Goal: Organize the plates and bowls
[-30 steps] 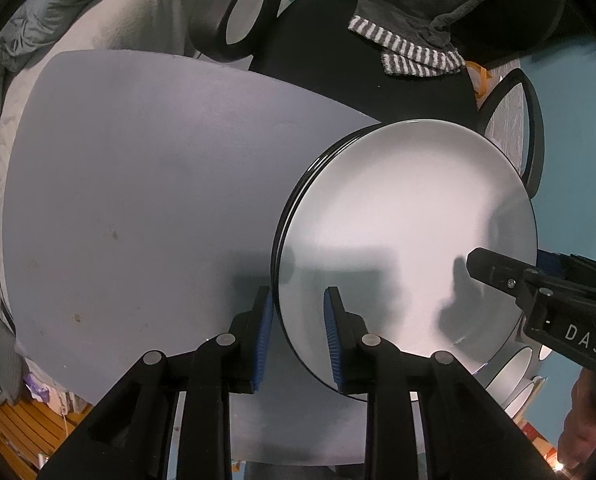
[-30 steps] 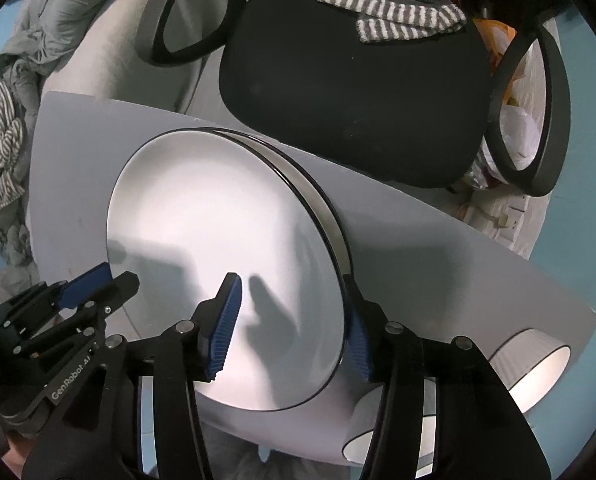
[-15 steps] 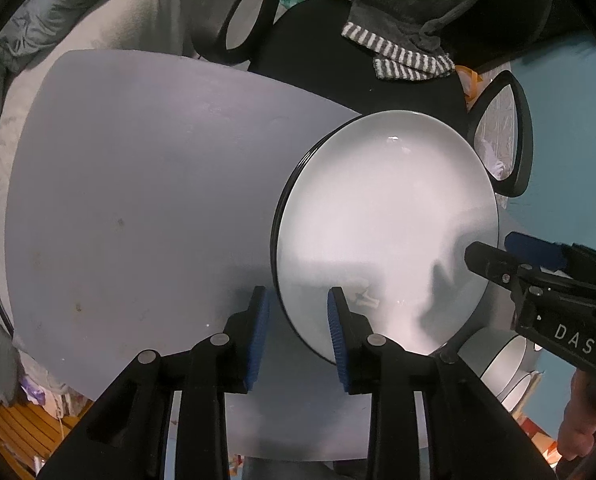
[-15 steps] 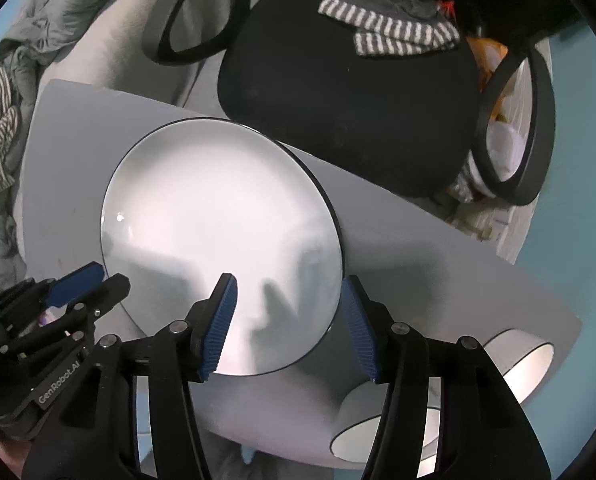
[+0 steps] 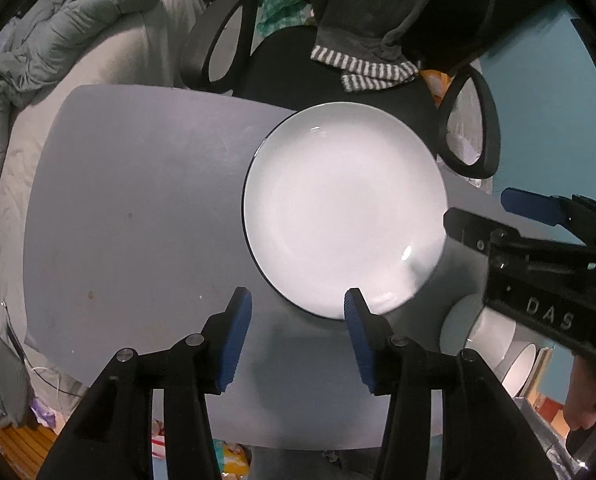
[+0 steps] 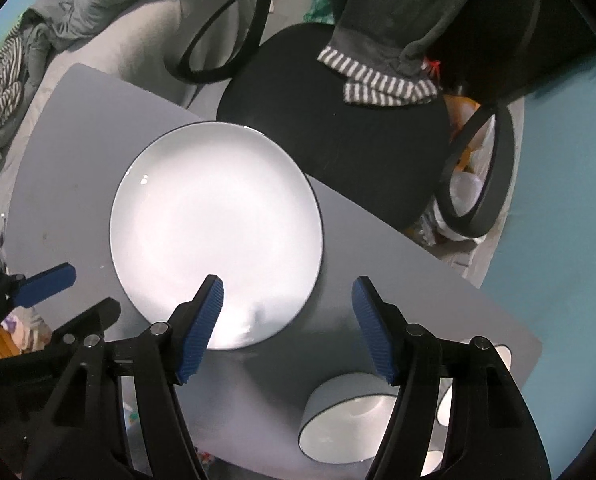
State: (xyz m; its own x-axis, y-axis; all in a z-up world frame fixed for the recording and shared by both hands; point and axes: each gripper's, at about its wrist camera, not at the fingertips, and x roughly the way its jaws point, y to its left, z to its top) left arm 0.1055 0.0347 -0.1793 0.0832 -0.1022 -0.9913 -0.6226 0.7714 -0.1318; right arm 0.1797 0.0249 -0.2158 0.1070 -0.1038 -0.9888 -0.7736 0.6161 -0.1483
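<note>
A white plate with a dark rim [image 5: 343, 208] lies flat on the grey table [image 5: 138, 200]; it also shows in the right wrist view [image 6: 218, 232]. My left gripper [image 5: 298, 336] is open and empty, just in front of the plate's near edge. My right gripper [image 6: 288, 324] is open and empty, above the plate's near right edge; it shows at the right of the left wrist view [image 5: 545, 240]. White bowls [image 6: 345, 428] lie on their sides at the table's near right corner, also partly seen in the left wrist view [image 5: 493, 344].
A black office chair [image 6: 337, 128] with a striped cloth [image 6: 385, 88] on it stands behind the table. Grey bedding [image 5: 78, 52] lies to the left. The table's right edge [image 6: 533, 360] is close to the bowls.
Both grippers have opened and let go of the plate. They have drawn back and up, and the plate now lies flat on the table.
</note>
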